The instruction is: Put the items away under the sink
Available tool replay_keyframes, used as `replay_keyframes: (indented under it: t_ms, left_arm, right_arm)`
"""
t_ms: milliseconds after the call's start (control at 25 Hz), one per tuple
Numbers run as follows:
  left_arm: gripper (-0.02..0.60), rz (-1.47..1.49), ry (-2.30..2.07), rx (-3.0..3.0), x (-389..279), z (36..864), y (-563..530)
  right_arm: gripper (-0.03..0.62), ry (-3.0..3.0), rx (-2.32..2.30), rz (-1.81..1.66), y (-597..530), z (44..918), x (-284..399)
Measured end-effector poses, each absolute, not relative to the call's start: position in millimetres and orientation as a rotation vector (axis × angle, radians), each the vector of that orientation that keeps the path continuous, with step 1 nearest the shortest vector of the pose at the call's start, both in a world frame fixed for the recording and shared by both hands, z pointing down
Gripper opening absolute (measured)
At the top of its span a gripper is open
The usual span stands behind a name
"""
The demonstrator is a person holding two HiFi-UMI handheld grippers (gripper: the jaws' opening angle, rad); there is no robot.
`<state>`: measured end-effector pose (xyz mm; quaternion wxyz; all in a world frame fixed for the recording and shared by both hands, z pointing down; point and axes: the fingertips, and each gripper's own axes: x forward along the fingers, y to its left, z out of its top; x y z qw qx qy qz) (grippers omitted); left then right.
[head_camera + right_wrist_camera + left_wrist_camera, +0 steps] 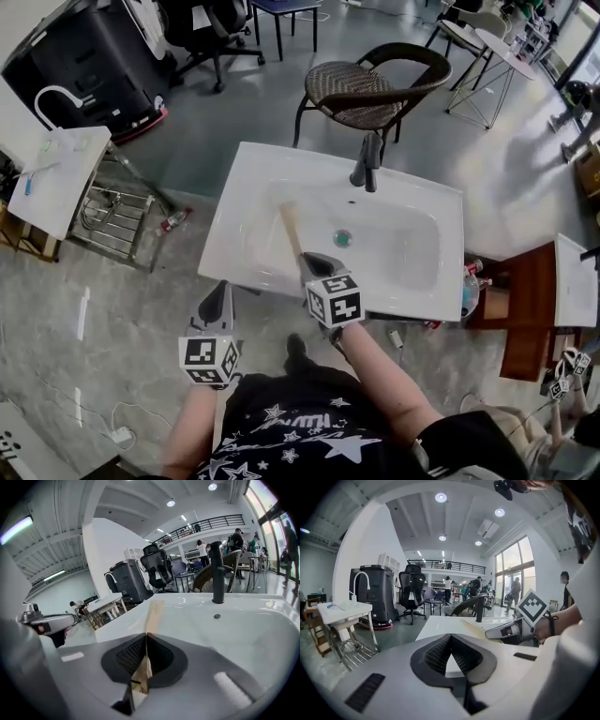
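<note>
My right gripper is over the front part of the white sink, shut on a long flat beige packet that sticks out ahead over the basin. In the right gripper view the packet stands up thin between the closed jaws of the right gripper, and its lower end hangs behind them. My left gripper is just off the sink's front left corner, lower than the rim. In the left gripper view the left gripper has its tips touching and nothing between them.
A black faucet stands at the sink's back edge, with a drain mid-basin. A wicker chair is behind the sink. Bottles sit on a brown shelf at the right. A small white basin stand and wire rack are at the left.
</note>
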<state>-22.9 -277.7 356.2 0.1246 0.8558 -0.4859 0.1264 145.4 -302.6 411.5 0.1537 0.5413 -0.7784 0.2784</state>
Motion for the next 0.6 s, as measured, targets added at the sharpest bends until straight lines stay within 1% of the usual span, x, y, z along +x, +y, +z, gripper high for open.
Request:
replay_keyframes:
  t_ms: [320, 600]
  left_arm:
    - [0.009, 0.305, -1.466, 2.45, -43.2, 351.7, -224.1]
    - [0.009, 0.264, -1.549, 2.407, -80.4, 353.8, -139.9]
  right_arm:
    - [0.008, -2.337, 1.465, 0.769, -259.2, 395.5, 102.8]
    - [0.008, -2.37, 1.41, 0.765, -177.0, 395.9, 67.4]
